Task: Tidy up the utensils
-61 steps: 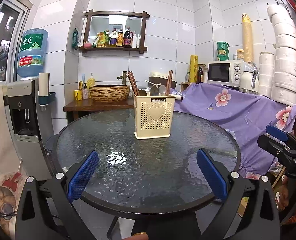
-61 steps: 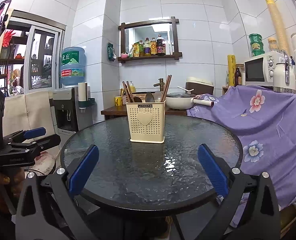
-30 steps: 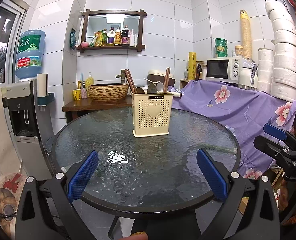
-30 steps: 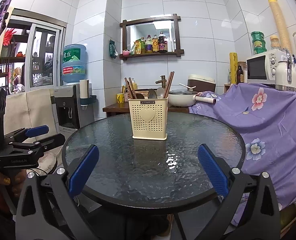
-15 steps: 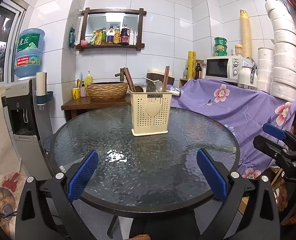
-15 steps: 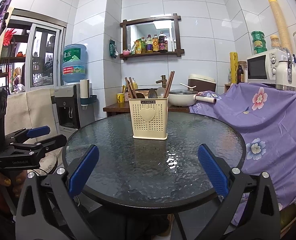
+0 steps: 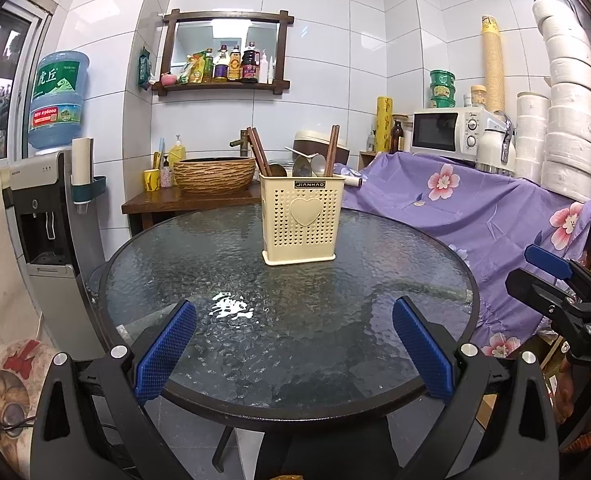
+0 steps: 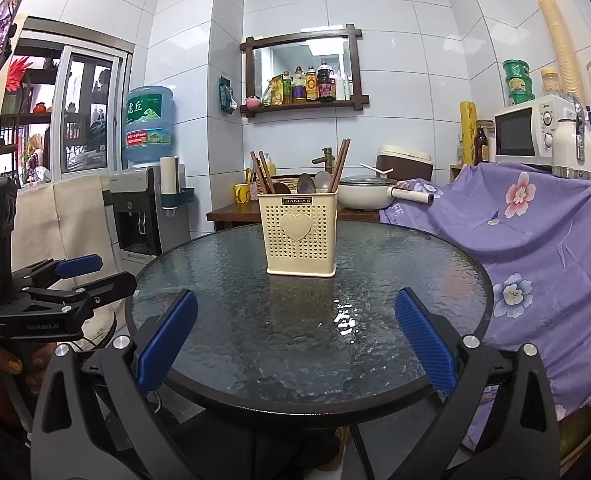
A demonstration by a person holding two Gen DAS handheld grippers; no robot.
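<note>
A cream perforated utensil holder with a heart on its front stands upright on the round glass table, toward its far side. Brown chopsticks and metal spoons stick up out of it. My left gripper hangs open over the table's near edge, nothing between its blue pads. My right gripper is open too, over the near edge, with nothing held. Each gripper shows at the side of the other's view.
A water dispenser stands left of the table. A purple flowered cloth covers the counter on the right, with a microwave and stacked white containers. Behind are a woven basin, a white pot and a bottle shelf.
Both views have drifted slightly, and the holder sits a little lower and further left in the left wrist view. Both grippers stay open and empty; nothing on the table moved.
</note>
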